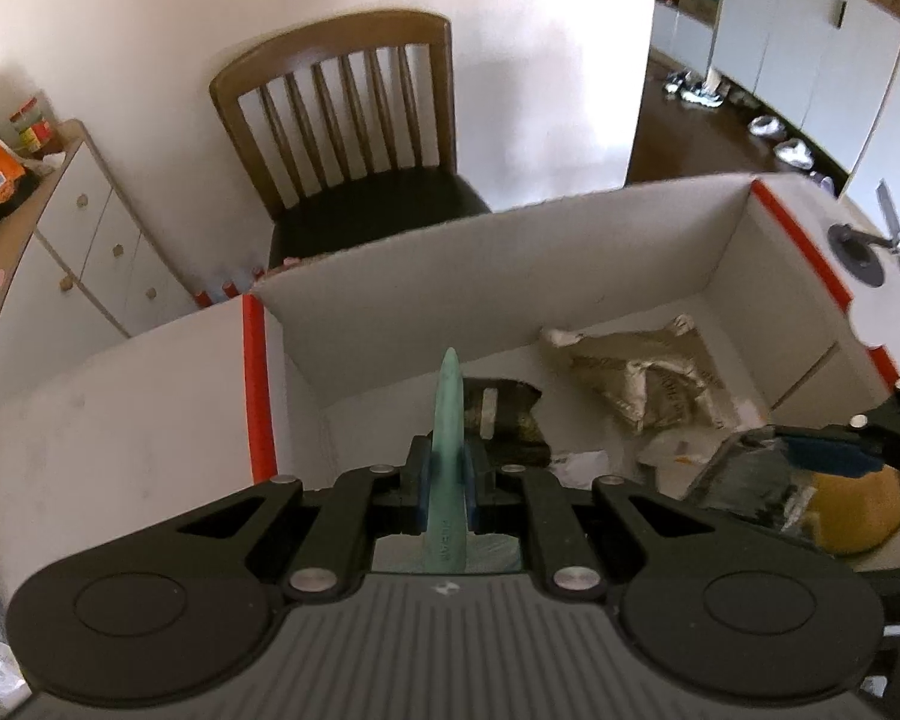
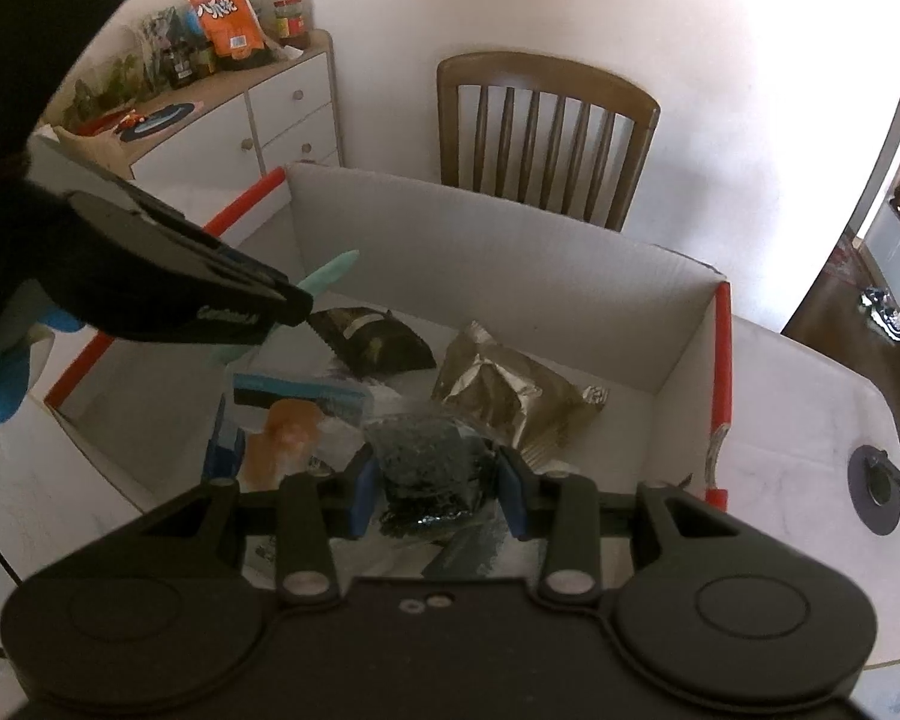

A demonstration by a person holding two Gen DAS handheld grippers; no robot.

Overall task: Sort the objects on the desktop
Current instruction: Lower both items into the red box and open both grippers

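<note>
My left gripper (image 1: 448, 468) is shut on a thin teal packet (image 1: 450, 408), held edge-on, and hangs over the left part of a white cardboard box with red edges (image 1: 510, 276). In the right wrist view the teal packet's tip (image 2: 330, 273) sticks out past the left gripper (image 2: 297, 300). My right gripper (image 2: 435, 480) is shut on a clear bag of dark stuff (image 2: 432, 468) above the box's near side. A silver foil packet (image 2: 504, 402), a dark packet (image 2: 378, 342) and a blue-topped package with something orange (image 2: 288, 426) lie in the box (image 2: 510, 252).
The box stands on a white table (image 1: 120, 438) with a black round grommet (image 2: 876, 480) to its right. A wooden chair (image 1: 354, 120) stands behind the box, and a white drawer cabinet (image 2: 270, 120) with snacks and jars on top stands at the back left.
</note>
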